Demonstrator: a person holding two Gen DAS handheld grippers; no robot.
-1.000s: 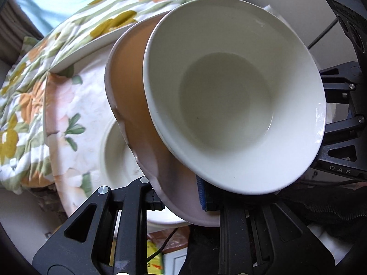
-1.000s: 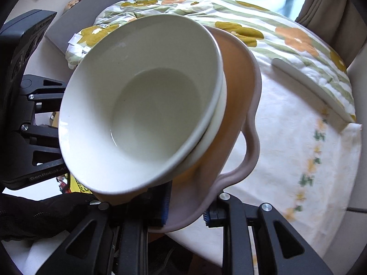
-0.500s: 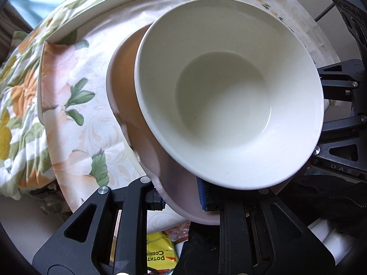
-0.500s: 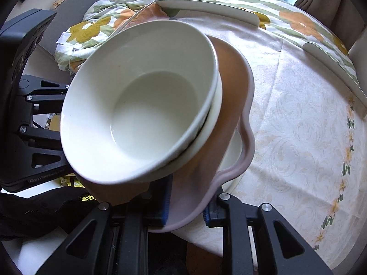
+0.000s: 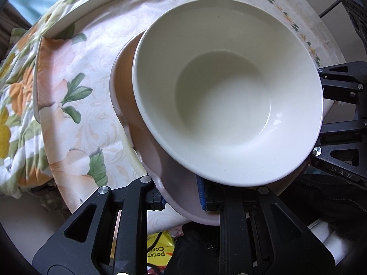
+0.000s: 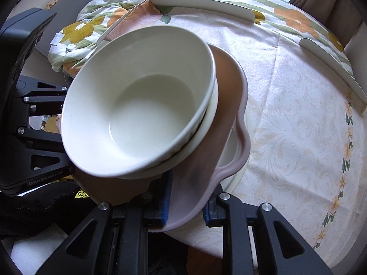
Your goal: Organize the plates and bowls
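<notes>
Holding a Stack of Dishes

Holding one pink plate [image 5: 151, 151], the left gripper [image 5: 181, 199] and the right gripper [image 6: 187, 202] each pinch its near rim. Two white bowls [image 6: 142, 114] sit nested on it. One white plate [image 6: 231, 160] lies just under, on the worktop [image 6: 298, 126]. A flowery blanket [image 5: 16, 96] is behind.

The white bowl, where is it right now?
In both wrist views the white bowl sits stacked on the pink plate, which the left gripper and right gripper clamp at its near rim, over the tablecloth.
</notes>
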